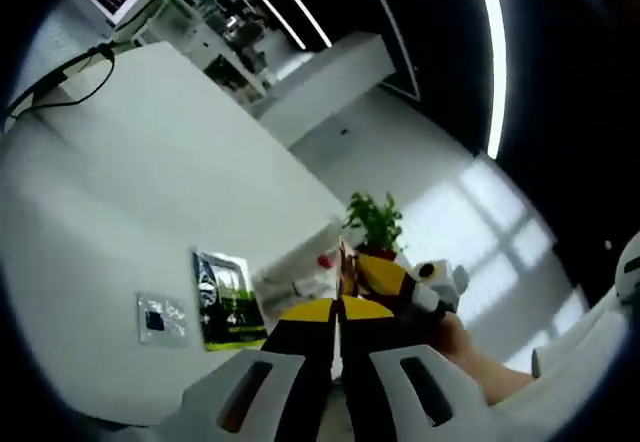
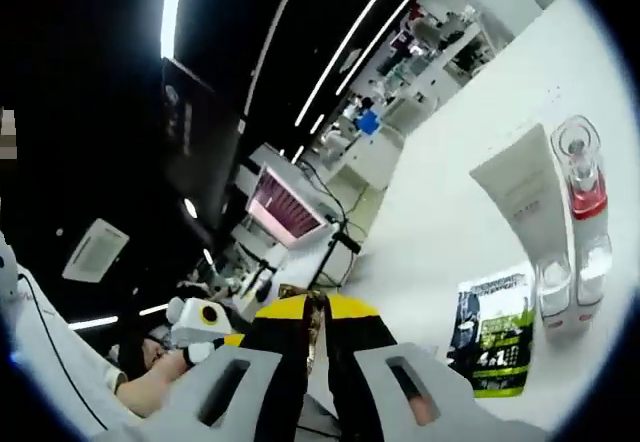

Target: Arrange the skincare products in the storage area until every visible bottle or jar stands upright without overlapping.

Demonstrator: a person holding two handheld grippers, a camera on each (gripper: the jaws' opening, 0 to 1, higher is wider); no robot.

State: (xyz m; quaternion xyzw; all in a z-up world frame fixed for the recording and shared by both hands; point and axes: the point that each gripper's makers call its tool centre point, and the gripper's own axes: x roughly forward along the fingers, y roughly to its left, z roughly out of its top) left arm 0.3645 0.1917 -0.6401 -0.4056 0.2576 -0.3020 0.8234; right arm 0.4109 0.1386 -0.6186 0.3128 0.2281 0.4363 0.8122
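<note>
Both grippers, left (image 1: pixel 338 334) and right (image 2: pixel 318 334), look closed and empty, while the light, slippery tube (image 2: pixel 525 194) and bottle (image 2: pixel 580 177) on the desk (image 2: pixel 440 212) seem best grasped mid-body.

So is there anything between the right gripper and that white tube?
Nothing visible blocks it. In the right gripper view the white tube stands beyond the right gripper, beside the red-banded bottle; the green packet sits nearer, below the tube.

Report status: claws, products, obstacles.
Both claws shut, holding nothing: left claw, right claw. White tube and clear bottle upright beside green packet. Nothing blocking.
</note>
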